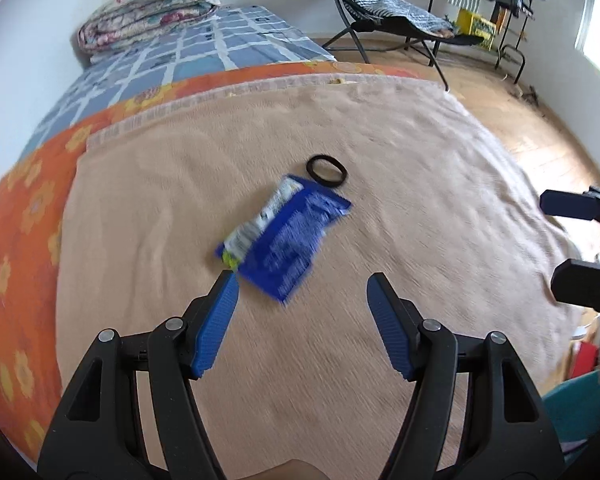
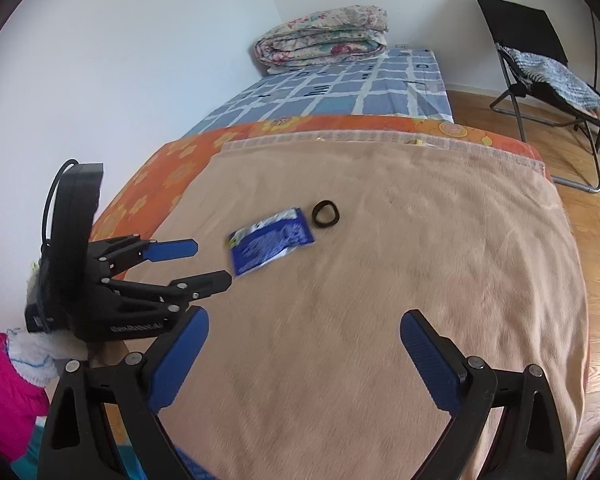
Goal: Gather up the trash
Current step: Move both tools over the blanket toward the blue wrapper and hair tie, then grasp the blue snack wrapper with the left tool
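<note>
A blue and white snack wrapper (image 1: pixel 286 240) (image 2: pixel 269 245) lies flat on the beige blanket (image 1: pixel 340 360) (image 2: pixel 380 280) of a bed. A black ring-shaped band (image 1: pixel 326 171) (image 2: pixel 325 213) rests just beyond it. My left gripper (image 1: pixel 302 282) (image 2: pixel 212 260) is open and hovers just short of the wrapper's near edge, nothing between its blue pads. My right gripper (image 2: pixel 304 322) (image 1: pixel 552 240) is also open and empty, farther back from the wrapper and to the right of the left one.
An orange flowered cover (image 1: pixel 28 208) and a blue checked sheet (image 2: pixel 340 92) lie beyond the blanket, with a folded quilt (image 2: pixel 324 36) by the wall. A black folding chair (image 1: pixel 384 12) stands on the wooden floor (image 2: pixel 588 216) at the right. A pink sleeve (image 2: pixel 4 380) shows at lower left.
</note>
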Demonstrator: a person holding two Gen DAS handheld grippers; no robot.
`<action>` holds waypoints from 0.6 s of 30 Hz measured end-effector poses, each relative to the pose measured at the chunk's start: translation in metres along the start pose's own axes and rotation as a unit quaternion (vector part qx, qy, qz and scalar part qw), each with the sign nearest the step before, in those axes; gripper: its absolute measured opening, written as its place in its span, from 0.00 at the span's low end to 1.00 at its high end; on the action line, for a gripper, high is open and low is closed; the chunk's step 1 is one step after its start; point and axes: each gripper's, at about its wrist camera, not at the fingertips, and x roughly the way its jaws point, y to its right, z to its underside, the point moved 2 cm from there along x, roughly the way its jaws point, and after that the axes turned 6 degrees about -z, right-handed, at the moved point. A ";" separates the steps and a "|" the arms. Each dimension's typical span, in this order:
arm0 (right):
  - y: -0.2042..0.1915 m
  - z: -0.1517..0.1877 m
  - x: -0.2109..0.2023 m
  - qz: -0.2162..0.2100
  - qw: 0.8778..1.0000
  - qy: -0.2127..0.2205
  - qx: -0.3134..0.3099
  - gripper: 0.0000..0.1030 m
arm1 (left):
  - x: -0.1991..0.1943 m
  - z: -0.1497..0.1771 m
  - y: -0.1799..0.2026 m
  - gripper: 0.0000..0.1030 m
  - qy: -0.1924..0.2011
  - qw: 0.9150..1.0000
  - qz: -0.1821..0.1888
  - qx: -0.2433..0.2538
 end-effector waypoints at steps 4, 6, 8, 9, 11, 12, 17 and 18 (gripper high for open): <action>0.014 -0.011 0.016 -0.005 1.000 -0.008 0.016 0.90 | 0.020 -0.011 0.008 0.67 -0.005 0.999 -0.007 0.035; 0.020 -0.015 0.026 -0.009 1.000 -0.012 0.022 0.87 | 0.028 -0.012 0.011 0.67 -0.009 0.999 -0.010 0.045; 0.027 -0.018 0.035 -0.012 0.999 -0.015 0.033 0.85 | 0.038 -0.014 0.011 0.67 -0.014 0.999 -0.011 0.050; 0.031 -0.020 0.040 -0.015 0.999 -0.017 0.040 0.82 | 0.041 -0.015 0.011 0.67 -0.016 0.998 -0.013 0.052; 0.035 -0.021 0.045 -0.022 0.998 -0.019 0.050 0.77 | 0.049 -0.017 0.010 0.67 -0.019 0.998 -0.022 0.059; 0.039 -0.023 0.050 -0.025 0.998 -0.019 0.055 0.76 | 0.052 -0.018 0.010 0.67 -0.018 0.998 -0.026 0.061; 0.044 -0.031 0.065 -0.032 0.997 -0.018 0.067 0.73 | 0.066 -0.021 0.004 0.67 -0.025 0.998 -0.014 0.050; 0.045 -0.032 0.069 -0.032 0.997 -0.019 0.068 0.72 | 0.070 -0.022 0.003 0.67 -0.026 0.999 -0.011 0.045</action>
